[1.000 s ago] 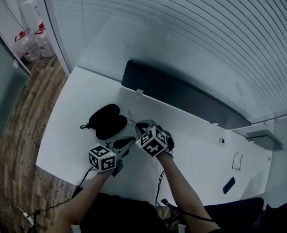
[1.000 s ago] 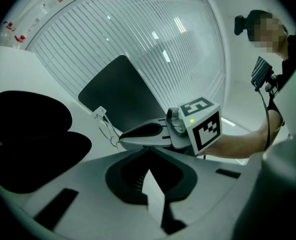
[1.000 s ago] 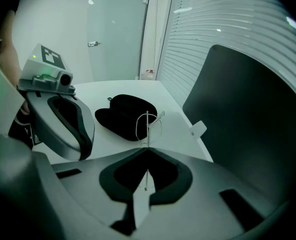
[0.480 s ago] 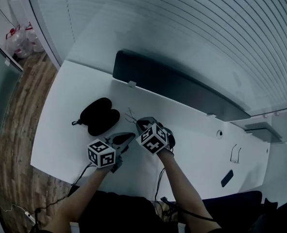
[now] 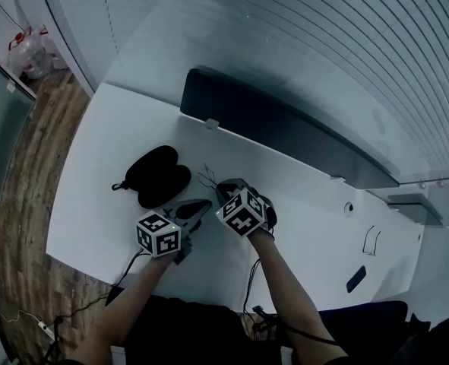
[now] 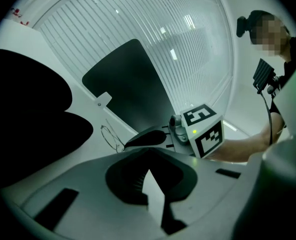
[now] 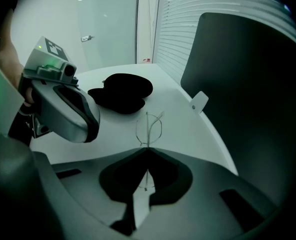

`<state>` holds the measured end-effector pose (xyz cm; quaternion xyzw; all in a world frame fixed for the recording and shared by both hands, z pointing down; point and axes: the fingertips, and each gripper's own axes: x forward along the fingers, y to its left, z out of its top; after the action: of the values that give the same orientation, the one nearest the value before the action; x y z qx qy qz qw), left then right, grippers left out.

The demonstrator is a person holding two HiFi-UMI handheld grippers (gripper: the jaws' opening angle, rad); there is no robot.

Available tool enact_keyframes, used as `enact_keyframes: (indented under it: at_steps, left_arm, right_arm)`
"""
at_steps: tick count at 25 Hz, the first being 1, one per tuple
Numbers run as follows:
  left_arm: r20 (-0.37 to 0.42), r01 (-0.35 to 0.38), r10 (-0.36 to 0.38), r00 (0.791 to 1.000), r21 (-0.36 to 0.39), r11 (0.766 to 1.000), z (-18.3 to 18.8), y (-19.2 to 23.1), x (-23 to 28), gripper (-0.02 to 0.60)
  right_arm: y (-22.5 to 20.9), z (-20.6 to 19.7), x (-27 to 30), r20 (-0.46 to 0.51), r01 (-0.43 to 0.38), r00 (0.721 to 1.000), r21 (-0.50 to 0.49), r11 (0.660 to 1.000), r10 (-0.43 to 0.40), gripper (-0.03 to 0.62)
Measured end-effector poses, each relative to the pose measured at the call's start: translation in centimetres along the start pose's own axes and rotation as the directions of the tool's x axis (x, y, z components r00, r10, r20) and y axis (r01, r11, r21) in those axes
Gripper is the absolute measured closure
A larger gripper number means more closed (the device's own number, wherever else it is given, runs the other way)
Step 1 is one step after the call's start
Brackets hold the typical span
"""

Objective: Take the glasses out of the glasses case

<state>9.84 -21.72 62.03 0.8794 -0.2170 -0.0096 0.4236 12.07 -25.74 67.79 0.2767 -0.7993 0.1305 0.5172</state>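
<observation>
White table (image 5: 95, 173) under the head view, slatted blinds (image 5: 323, 44) behind, long dark panel (image 5: 270, 131) upright along the far edge, wood floor (image 5: 26, 234) at the left. Left of centre on the white: black glasses case (image 5: 157, 176), lying open, both shells showing. Just right of it, outside the case: thin wire glasses (image 5: 207, 179). Below centre, left gripper (image 5: 200, 206) and right gripper (image 5: 222, 192), one in each hand, marker cubes (image 5: 243, 211) facing up, tips close together beside the glasses.

From the left gripper view: case as a big dark mass filling the left of the frame, glasses left of centre, clear of these jaws. Jaws together at the tips, nothing between them. Right gripper just beyond, above centre, its cube to the right, a forearm (image 6: 243, 146) trailing off behind it.

From the right gripper view: jaws together, pinched on a thin wire of the glasses. Lens rims just past the tips at mid-frame, one wire end running back between the pads. Case higher up, left of centre, apart from the glasses. Left gripper at the left edge, grey, near the case. Cannot tell whether resting on the table or hanging just above it.
</observation>
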Motion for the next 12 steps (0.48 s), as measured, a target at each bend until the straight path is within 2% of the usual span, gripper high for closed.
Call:
enact_keyframes:
  at_steps: [12]
  left_arm:
    - [0.003,-0.012,0.012,1.000,-0.019,1.000,-0.04,1.12,0.07,0.571]
  right_arm:
    - [-0.59,-0.41,1.09,-0.026,-0.016,1.000,0.005,1.000,0.016,0.576]
